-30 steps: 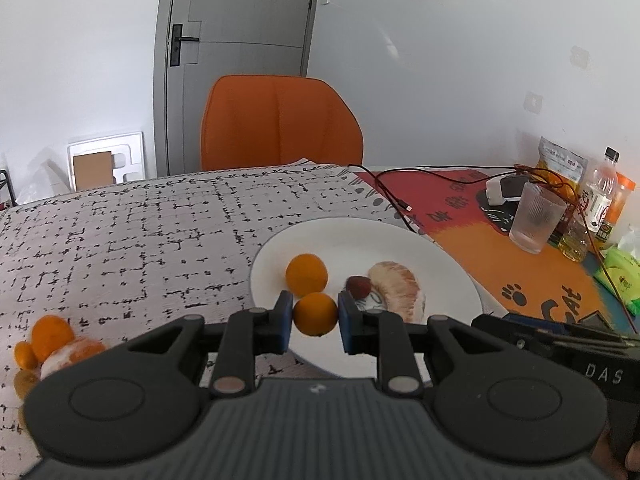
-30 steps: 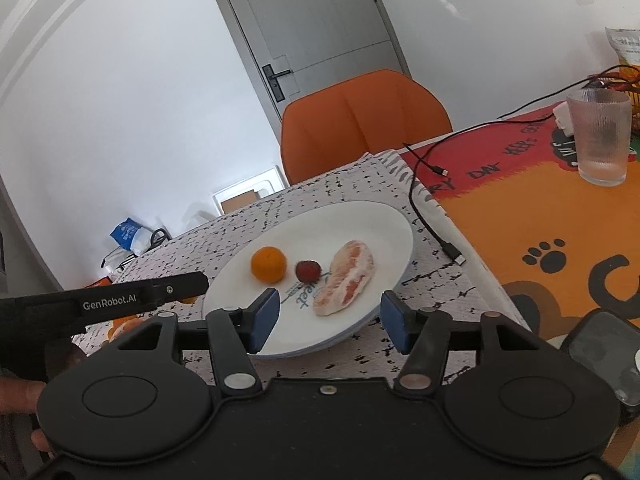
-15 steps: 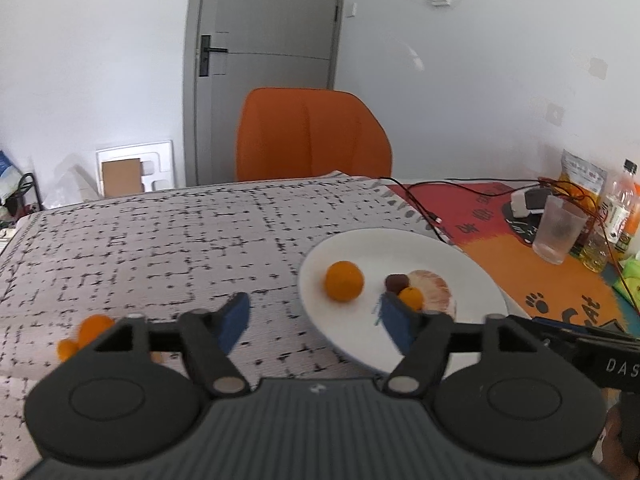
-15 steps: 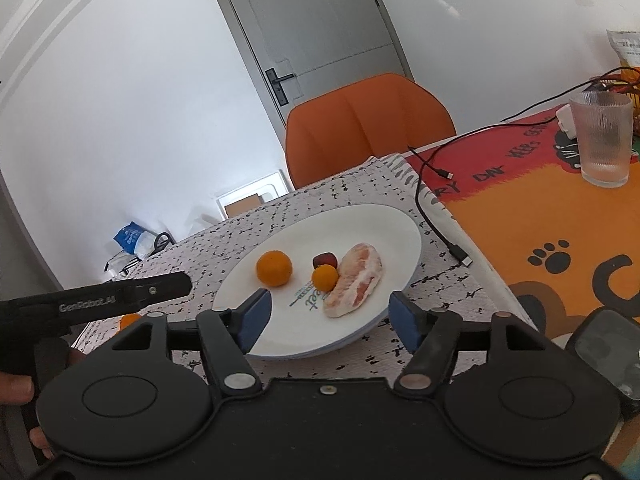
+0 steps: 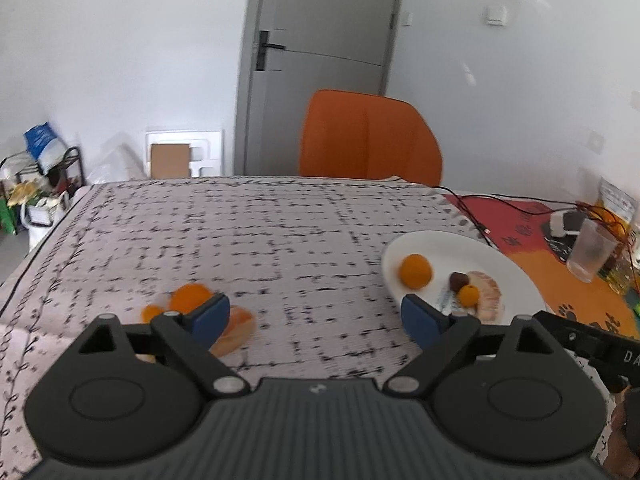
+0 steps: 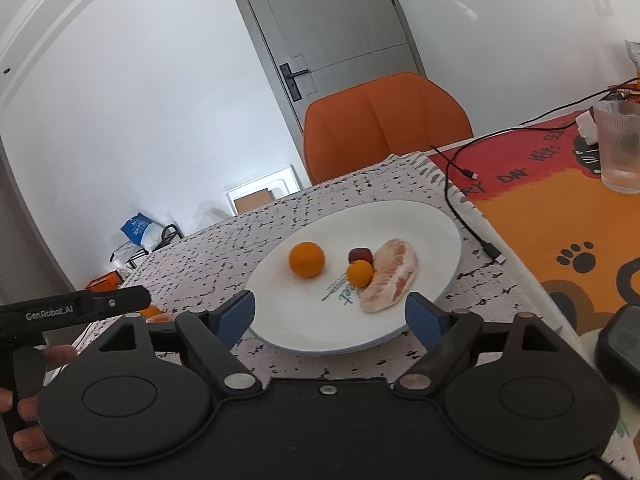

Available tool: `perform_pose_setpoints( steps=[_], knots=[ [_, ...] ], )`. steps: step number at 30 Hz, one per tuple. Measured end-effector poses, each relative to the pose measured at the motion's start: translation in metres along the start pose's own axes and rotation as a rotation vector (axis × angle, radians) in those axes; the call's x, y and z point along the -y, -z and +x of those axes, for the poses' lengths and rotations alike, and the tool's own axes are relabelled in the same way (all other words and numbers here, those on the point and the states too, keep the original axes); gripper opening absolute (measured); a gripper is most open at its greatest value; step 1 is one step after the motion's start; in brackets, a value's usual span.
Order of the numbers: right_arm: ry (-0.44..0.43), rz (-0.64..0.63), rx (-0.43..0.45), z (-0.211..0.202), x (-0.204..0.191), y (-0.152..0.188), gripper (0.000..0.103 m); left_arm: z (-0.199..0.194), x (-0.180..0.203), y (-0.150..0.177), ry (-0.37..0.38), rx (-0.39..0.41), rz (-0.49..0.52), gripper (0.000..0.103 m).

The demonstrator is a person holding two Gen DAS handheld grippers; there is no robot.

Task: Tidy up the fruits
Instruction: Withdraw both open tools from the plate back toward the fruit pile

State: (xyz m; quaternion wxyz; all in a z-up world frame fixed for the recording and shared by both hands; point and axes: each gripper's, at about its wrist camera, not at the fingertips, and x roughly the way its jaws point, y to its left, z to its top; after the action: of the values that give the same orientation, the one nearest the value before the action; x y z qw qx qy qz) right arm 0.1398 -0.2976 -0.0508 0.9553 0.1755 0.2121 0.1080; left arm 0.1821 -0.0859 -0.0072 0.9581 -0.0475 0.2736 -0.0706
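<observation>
Since the earlier frame: the small orange that sat between the left gripper jaws now lies on the white plate, touching the peeled pomelo segment. The left gripper has swung away toward the loose fruit pile on the patterned cloth. Its jaws have just been opening and stand wide, nothing between them.

The right gripper jaws have also just been opening; they stand wide and empty at the plate's near rim.

Step in hand, as I judge it: fetch the next piece from the pile. To do it well, centre the jaws on the topmost orange, come down so the pads bracket its widest part, and close gently; round fruit will roll if nudged off-centre. The picture is blurred here, so how many pieces lie in the pile I cannot tell.

Plate contents: one larger orange standing apart, a dark red fruit, the small orange and the pomelo segment clustered together. The plate sits on the desk beside a black cable.
</observation>
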Motion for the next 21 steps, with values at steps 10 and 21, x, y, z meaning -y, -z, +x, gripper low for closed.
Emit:
perform_pose_setpoints(
  steps=[10, 21],
  knots=[
    [-0.006, -0.023, 0.019, -0.001, -0.021, 0.003, 0.103, -0.022, -0.033, 0.008, -0.045, 0.014, -0.044, 0.1],
    [-0.047, -0.082, 0.026, -0.004, -0.052, 0.007, 0.103, -0.048, -0.058, 0.015, -0.059, 0.049, -0.074, 0.103]
  ],
)
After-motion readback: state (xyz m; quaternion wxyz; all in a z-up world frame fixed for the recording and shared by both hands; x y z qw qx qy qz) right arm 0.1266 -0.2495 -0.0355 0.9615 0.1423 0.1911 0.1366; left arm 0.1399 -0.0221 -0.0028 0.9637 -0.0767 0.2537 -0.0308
